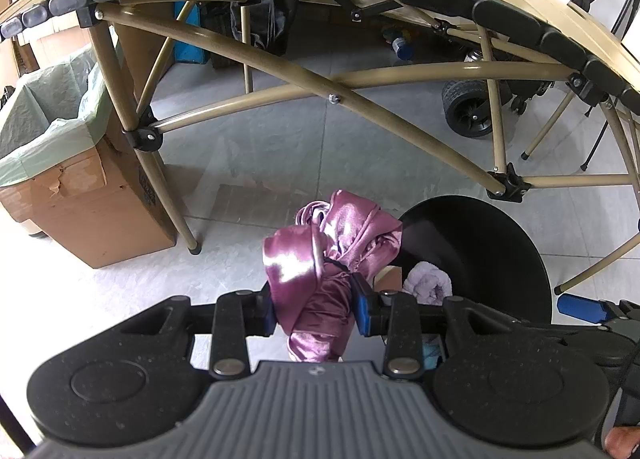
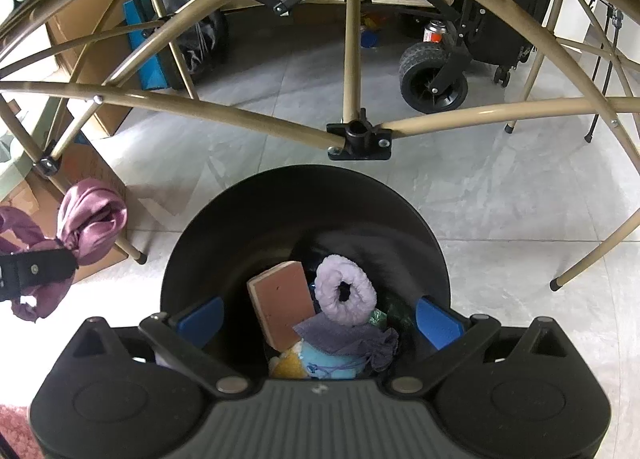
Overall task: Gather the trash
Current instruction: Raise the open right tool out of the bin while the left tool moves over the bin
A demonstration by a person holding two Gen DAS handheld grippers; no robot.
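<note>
- The left gripper point(image 1: 314, 309) is clamped on a bunched pink satin cloth point(image 1: 328, 247): the blue pads point(image 1: 366, 309) press it from both sides, with the shiny bulk puffing out beyond the fingertips and a tail hanging below them.
- The right gripper point(image 2: 320, 319) is seen with its jaws spread wide and nothing between them — the blue fingers point(image 2: 438, 321) stand to either side above the mouth of a black bin point(image 2: 240, 227).
- Inside the bin, just past the right fingertips, a lilac fluffy ring point(image 2: 346, 295), a pink sponge block point(image 2: 282, 303) and a grey pouch point(image 2: 348, 337) are piled.
- The cloth is held just left of the bin, over the tiled floor point(image 1: 260, 155).
- Farther off, a tan folding table frame point(image 1: 320, 91) and a lined cardboard box point(image 1: 80, 195) are seen.
</note>
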